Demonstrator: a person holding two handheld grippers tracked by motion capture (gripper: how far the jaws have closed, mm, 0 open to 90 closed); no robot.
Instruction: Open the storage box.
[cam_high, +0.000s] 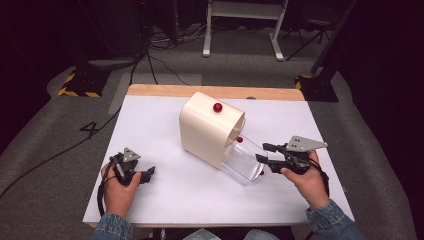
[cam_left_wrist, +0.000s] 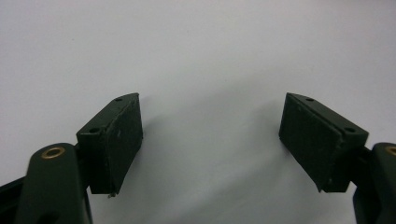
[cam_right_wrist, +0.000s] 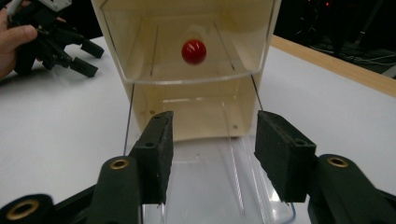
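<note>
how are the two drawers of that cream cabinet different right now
The lower drawer is pulled well out of the cream cabinet onto the table, while the upper drawer sits pushed in. The upper drawer's red knob faces the right tool plainly; the lower drawer lies between that tool's open jaws, its front cut off at the frame's bottom edge. Both are clear plastic and look empty.

One cream cabinet (cam_high: 207, 129), one clear drawer (cam_high: 243, 162) (pulled out), three red knobs (cam_high: 217, 107).
</note>
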